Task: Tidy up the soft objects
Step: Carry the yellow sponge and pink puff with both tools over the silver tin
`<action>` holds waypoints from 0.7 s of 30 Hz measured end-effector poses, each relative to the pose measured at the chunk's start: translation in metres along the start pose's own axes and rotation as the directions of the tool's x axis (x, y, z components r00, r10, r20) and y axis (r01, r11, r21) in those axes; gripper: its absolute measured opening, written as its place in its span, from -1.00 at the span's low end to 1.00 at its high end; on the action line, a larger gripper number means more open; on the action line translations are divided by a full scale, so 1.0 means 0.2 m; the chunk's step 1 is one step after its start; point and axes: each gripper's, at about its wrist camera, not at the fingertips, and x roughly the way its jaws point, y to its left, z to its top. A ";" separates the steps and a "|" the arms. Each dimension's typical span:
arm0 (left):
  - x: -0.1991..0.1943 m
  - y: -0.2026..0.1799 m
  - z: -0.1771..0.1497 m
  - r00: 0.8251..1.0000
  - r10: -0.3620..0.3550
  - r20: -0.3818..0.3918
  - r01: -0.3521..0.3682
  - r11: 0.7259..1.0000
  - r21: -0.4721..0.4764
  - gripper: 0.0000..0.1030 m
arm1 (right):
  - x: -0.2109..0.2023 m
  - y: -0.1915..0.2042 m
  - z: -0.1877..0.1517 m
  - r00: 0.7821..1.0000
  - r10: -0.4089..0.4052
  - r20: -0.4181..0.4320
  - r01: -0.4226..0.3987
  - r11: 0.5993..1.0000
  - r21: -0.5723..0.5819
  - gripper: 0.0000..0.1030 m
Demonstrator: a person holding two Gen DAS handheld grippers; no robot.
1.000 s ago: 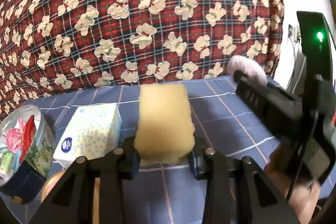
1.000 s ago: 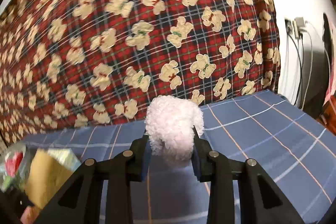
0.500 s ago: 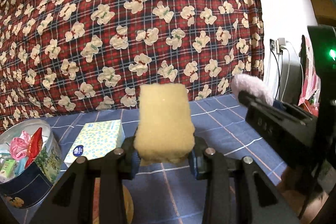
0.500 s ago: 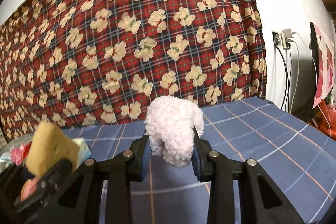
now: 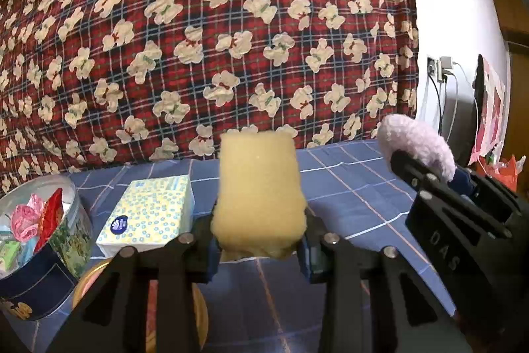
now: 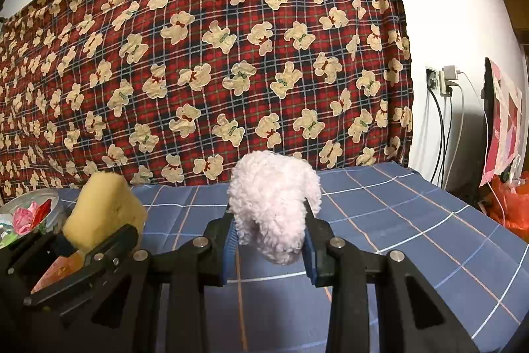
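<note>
Both tongs loaded, both carried above the blue checked tablecloth. Left gripper is clamped on the yellow sponge at its lower end; foam bulges out just above the pads, so it's squashing under the grip and most of the block stands free above the jaws. Right gripper is closed on the white fluffy plush piece, pinched low, pile spilling over both pads. Relative to the sponge: tissue pack just to its left on the cloth, round tin of small wrapped bits further left, plush off to the right. My read: both items are light and very compressible, not fragile, no slip risk given the friction, but the sponge will flop or pivot if swung fast. Better hold would be mid-body across the short width, moderate squeeze. Plush shape unclear; grab the bulk, not loose pile.
</note>
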 end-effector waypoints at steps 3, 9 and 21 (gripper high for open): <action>-0.02 0.00 0.00 1.000 -0.004 0.011 0.003 1.000 0.007 -0.30 | -0.03 0.01 -0.01 1.000 0.003 0.005 -0.002 1.000 -0.007 -0.29; -0.05 0.01 -0.01 1.000 0.000 0.019 0.000 1.000 -0.004 -0.30 | -0.08 -0.01 -0.02 1.000 -0.013 0.008 0.013 0.999 0.030 -0.30; -0.11 0.04 -0.04 0.999 -0.007 0.034 0.007 1.000 -0.009 -0.30 | -0.13 0.00 -0.03 0.999 -0.023 0.024 0.022 0.999 0.044 -0.30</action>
